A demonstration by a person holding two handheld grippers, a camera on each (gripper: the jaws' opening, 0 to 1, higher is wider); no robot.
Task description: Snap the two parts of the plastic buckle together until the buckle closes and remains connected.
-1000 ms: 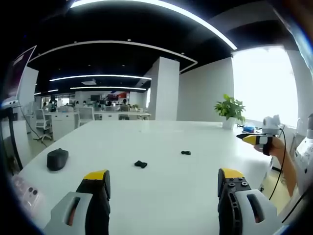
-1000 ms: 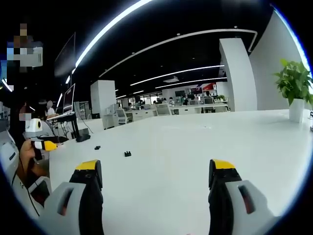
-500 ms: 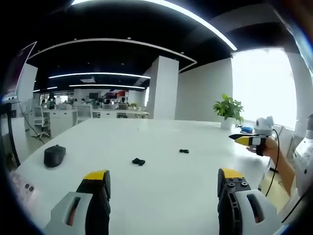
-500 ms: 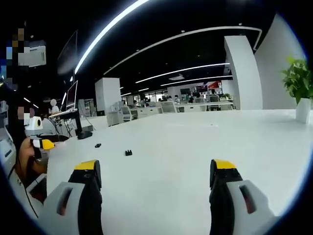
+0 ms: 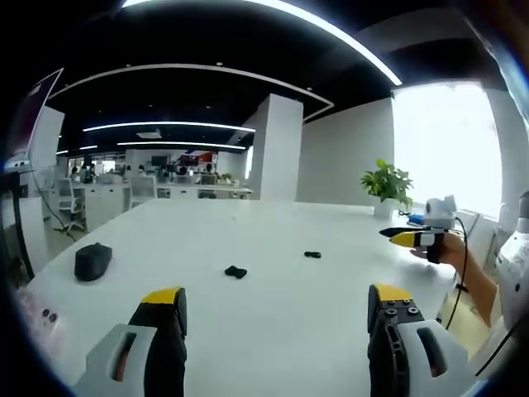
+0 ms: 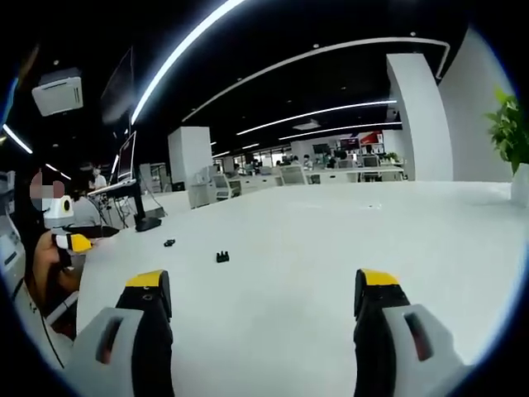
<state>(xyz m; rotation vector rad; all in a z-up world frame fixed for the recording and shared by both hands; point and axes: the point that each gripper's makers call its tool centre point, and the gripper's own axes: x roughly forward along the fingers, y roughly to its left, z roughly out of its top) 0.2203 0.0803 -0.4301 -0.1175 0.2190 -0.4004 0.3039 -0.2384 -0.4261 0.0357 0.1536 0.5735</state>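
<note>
In the left gripper view, the left claw (image 5: 277, 310) rises from six o'clock with its yellow-tipped jaws spread wide and nothing between them — it hangs above the near edge of the white bench (image 5: 273, 331). Two small black buckle parts lie well apart on the bench top: the nearer buckle part (image 5: 235, 271) sits just above the centre, toward twelve o'clock from the claw, and the farther buckle part (image 5: 312, 255) lies beyond it toward one o'clock. A dark rounded object (image 5: 92, 261) rests near the bench's edge at nine o'clock. At three o'clock the right claw (image 5: 405, 237) comes into view, held in a person's hand (image 5: 450, 250), its yellow tip pointing in over the bench; from here I cannot tell how its jaws stand. A potted plant (image 5: 388, 188) stands at the far corner toward two o'clock.

In the right gripper view, that claw (image 6: 263, 306) is released, jaws parted wide over bare bench and clear of the surface. The nearer part (image 6: 221, 256) lies at about eleven o'clock from it, the other part (image 6: 169, 243) farther toward ten o'clock — neither is touched. At nine o'clock the left claw's yellow tip (image 6: 77, 242) shows at the bench edge.
</note>
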